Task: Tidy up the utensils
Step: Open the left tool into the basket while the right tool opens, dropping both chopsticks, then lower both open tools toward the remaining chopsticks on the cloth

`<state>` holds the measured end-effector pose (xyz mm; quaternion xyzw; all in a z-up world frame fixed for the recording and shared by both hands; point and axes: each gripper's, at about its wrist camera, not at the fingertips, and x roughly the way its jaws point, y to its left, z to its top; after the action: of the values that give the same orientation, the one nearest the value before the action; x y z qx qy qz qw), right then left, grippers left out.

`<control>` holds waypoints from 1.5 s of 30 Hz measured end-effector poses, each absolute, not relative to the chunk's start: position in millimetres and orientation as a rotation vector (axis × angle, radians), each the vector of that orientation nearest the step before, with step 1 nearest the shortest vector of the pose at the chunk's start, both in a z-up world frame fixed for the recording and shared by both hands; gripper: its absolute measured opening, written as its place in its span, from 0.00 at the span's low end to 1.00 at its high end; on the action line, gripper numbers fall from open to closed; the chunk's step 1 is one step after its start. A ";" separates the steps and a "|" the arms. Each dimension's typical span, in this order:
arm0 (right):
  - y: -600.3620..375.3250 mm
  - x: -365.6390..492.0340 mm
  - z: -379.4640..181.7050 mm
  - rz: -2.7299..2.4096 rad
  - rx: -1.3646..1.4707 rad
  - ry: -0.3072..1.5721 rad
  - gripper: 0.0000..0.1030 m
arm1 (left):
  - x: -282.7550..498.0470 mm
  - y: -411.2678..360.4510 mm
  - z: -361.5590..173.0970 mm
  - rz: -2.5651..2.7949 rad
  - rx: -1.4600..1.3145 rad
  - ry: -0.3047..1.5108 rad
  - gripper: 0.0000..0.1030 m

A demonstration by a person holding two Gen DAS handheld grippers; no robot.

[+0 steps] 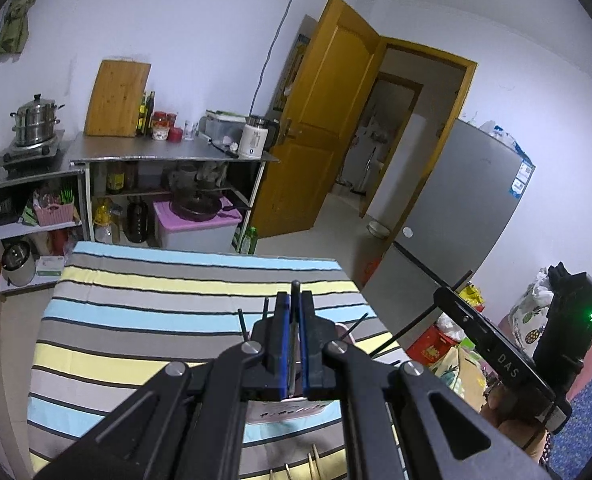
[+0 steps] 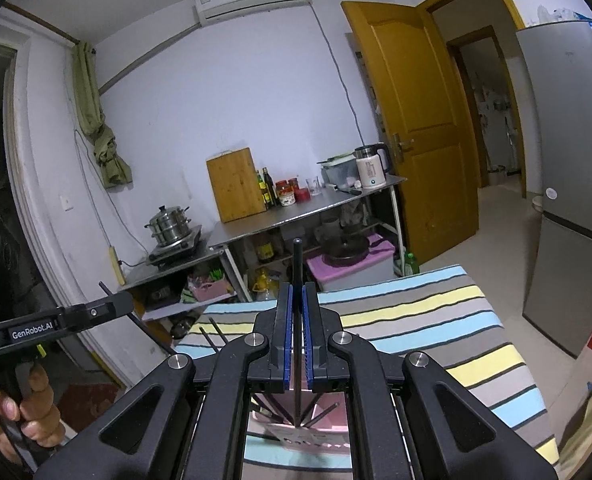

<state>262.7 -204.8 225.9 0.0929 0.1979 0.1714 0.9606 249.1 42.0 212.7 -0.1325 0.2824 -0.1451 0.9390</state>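
Fingers (image 1: 282,322) of the left gripper pinch one dark chopstick (image 1: 295,292); the right gripper (image 2: 296,320) pinches another (image 2: 297,280) above the pink holder (image 2: 320,428) on the striped desk (image 2: 436,320). Light, stiff, slippery rods (likely): grip mid-shaft.

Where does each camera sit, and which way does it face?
Left wrist: rides the left gripper, shut on a dark chopstick, facing the kitchen shelves and door; the right gripper shows at right.
Right wrist: rides the right gripper, shut on a chopstick, facing the same wall; a hand shows at left.
Shared: striped table, cutting board, pink holder.
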 end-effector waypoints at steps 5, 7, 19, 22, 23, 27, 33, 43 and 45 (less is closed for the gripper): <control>-195.7 271.5 209.9 0.339 0.158 0.429 0.04 | 260.6 38.2 192.1 -0.295 -0.273 0.621 0.04; -194.9 274.1 202.8 0.340 0.157 0.441 0.04 | 264.5 37.7 184.5 -0.294 -0.276 0.638 0.04; -190.6 285.6 162.7 0.349 0.132 0.523 0.05 | 280.4 31.5 144.1 -0.295 -0.273 0.733 0.04; -192.8 286.7 162.5 0.358 0.134 0.534 0.05 | 280.1 28.3 138.0 -0.294 -0.267 0.750 0.05; -194.0 286.8 162.2 0.361 0.132 0.544 0.05 | 279.6 27.2 136.8 -0.290 -0.263 0.753 0.06; -196.6 283.2 163.1 0.356 0.120 0.554 0.06 | 276.4 28.5 138.4 -0.278 -0.260 0.740 0.30; -202.3 272.6 171.1 0.354 0.126 0.538 0.15 | 265.9 35.6 152.3 -0.267 -0.252 0.697 0.35; -220.2 233.2 185.1 0.353 0.146 0.509 0.17 | 224.6 43.1 161.8 -0.253 -0.236 0.638 0.37; -223.3 220.9 184.3 0.349 0.143 0.507 0.17 | 213.4 41.5 160.9 -0.255 -0.227 0.630 0.37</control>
<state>220.9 -223.3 184.3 0.0704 0.2493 0.1717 0.9505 213.4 41.5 160.9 -0.1111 0.3082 -0.1247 0.9365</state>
